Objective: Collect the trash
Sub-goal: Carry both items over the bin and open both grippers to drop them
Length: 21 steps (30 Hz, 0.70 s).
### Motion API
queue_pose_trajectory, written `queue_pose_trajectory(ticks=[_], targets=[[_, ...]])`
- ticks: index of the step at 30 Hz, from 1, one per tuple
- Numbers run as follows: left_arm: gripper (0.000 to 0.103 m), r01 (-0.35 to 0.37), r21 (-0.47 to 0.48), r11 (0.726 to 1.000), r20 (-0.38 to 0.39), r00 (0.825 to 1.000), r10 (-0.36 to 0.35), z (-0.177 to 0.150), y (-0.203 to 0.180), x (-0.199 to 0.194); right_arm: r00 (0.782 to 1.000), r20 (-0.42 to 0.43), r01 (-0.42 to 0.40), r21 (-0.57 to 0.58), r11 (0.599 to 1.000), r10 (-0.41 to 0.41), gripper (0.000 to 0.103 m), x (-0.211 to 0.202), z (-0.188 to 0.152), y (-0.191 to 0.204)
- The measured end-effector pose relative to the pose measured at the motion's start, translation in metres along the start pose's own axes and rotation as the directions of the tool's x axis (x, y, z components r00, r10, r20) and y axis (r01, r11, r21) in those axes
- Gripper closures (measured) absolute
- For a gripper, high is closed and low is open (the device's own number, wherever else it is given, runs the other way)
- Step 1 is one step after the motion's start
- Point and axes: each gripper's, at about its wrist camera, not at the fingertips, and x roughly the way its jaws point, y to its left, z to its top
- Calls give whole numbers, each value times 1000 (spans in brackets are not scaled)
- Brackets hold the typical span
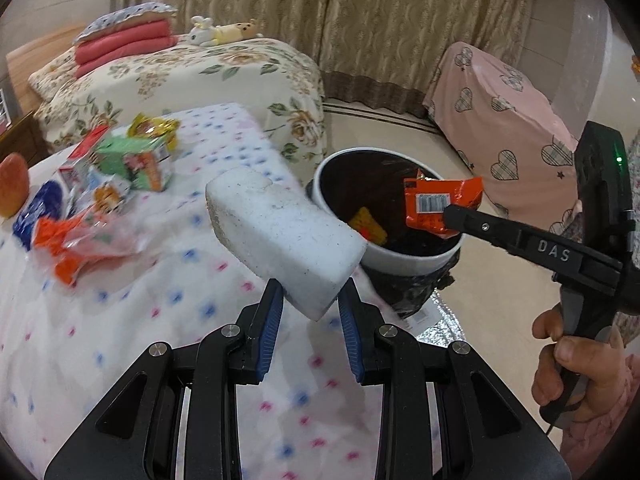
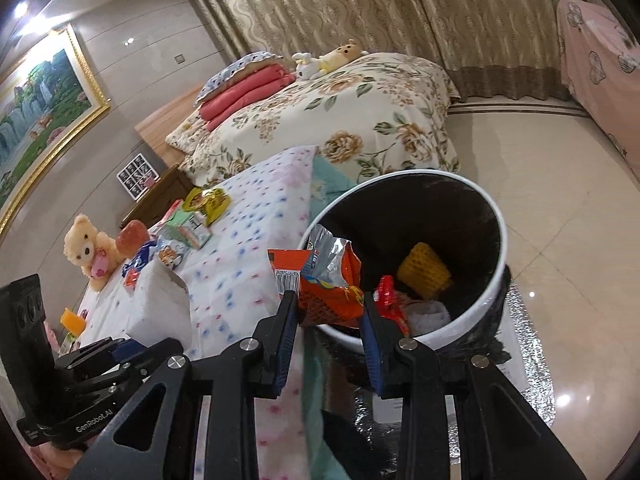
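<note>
- Blue-padded jaws of the left gripper are clamped on the lower end of a white foam block, which juts up and away from them, above the dotted blanket near its edge beside the bin.
- Right gripper has its jaws pinched on an orange snack wrapper; in the right wrist view the wrapper hangs just over the near rim of the trash bin, and the left wrist view shows it above the bin's open mouth.
- Trash bin, white-rimmed with a black liner, stands on the tiled floor just beside the blanket's edge; inside lie a yellow waffle-textured piece, a red wrapper and something pale.
- More rubbish waits further along the blanket, towards its far edge: a green carton, a yellow-gold packet, a blue packet and an orange-and-clear wrapper.
- Step in hand, as I judge it: carrying two pieces to the bin at once, the wrapper ahead of the foam.
- Next move calls for spreading the right jaws once the wrapper is wholly inside the rim, then bringing the foam block over the mouth and releasing it; the block is long, so it may catch on the rim if dropped crosswise.
- A teddy bear and a red-orange apple-like object sit at the blanket's far end; neither looks like trash.
</note>
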Motion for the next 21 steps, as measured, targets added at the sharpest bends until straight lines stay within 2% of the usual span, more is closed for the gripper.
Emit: queue_pose_trajectory(ticks=[10,21], targets=[[75,57,20,998,-36,998,-56,22,-21,26,999,-1,47,30,998,-47,72,4,11,-28],[75,108,21,994,-82,991,-106,41,-34,57,998,-9,68,28,997,-67,69,10,26,-43]])
